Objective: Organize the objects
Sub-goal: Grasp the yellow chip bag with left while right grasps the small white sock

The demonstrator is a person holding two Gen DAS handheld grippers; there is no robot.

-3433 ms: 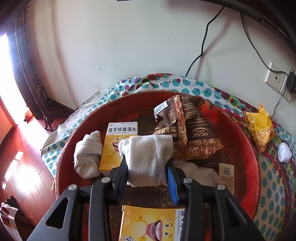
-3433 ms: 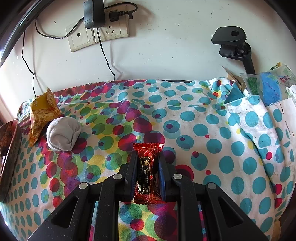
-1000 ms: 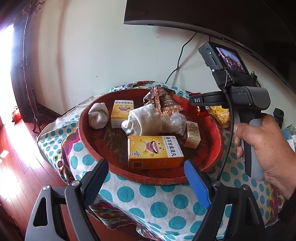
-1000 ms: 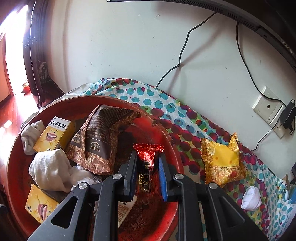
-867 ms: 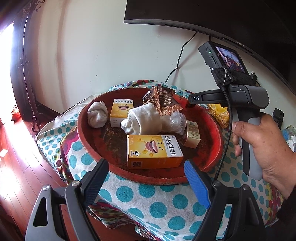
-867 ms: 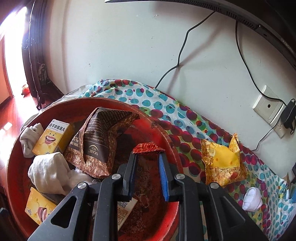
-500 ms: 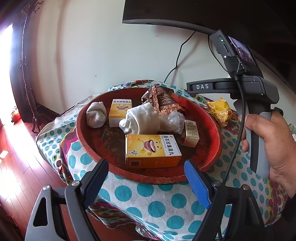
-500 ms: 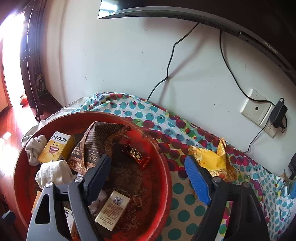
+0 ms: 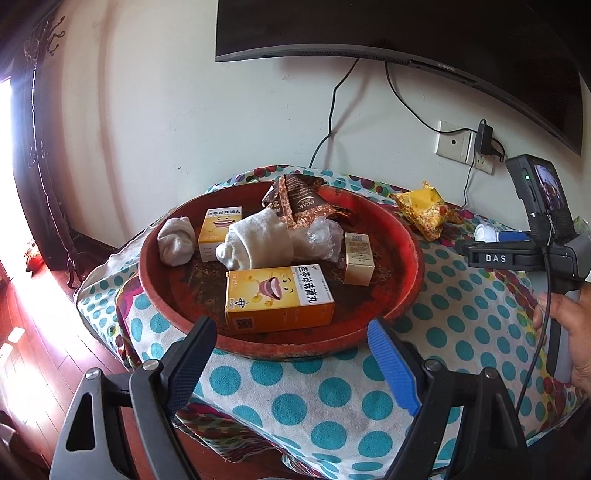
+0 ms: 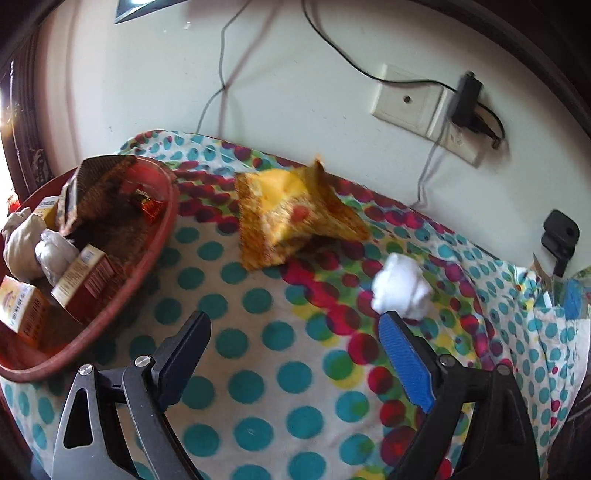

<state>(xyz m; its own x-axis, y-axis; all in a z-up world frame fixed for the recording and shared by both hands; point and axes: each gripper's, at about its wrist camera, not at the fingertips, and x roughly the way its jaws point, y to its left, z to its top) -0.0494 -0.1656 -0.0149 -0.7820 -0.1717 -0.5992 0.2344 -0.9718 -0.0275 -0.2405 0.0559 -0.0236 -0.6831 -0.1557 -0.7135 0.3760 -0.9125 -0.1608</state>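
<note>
A round red tray [image 9: 410,266] on the polka-dot cloth holds two yellow boxes [image 9: 277,299], rolled socks [image 9: 258,242], a brown snack bag [image 9: 303,206], a small box [image 9: 357,258] and a red candy [image 10: 149,206]. My left gripper [image 9: 291,354] is open and empty, in front of the tray's near rim. My right gripper [image 10: 295,354] is open and empty over the cloth, right of the tray [image 10: 155,251]. A yellow snack bag [image 10: 291,214] and a white sock ball [image 10: 400,293] lie on the cloth beyond it.
The table stands against a white wall with sockets [image 10: 410,99], cables and a monitor [image 9: 369,29] above. A black clamp [image 10: 559,236] and paper items [image 10: 569,299] sit at the right edge. The wooden floor [image 9: 33,354] lies to the left.
My right gripper, open after leaving the red candy in the tray, has swung right toward the yellow bag and white sock ball. My left gripper has stayed open in front of the tray.
</note>
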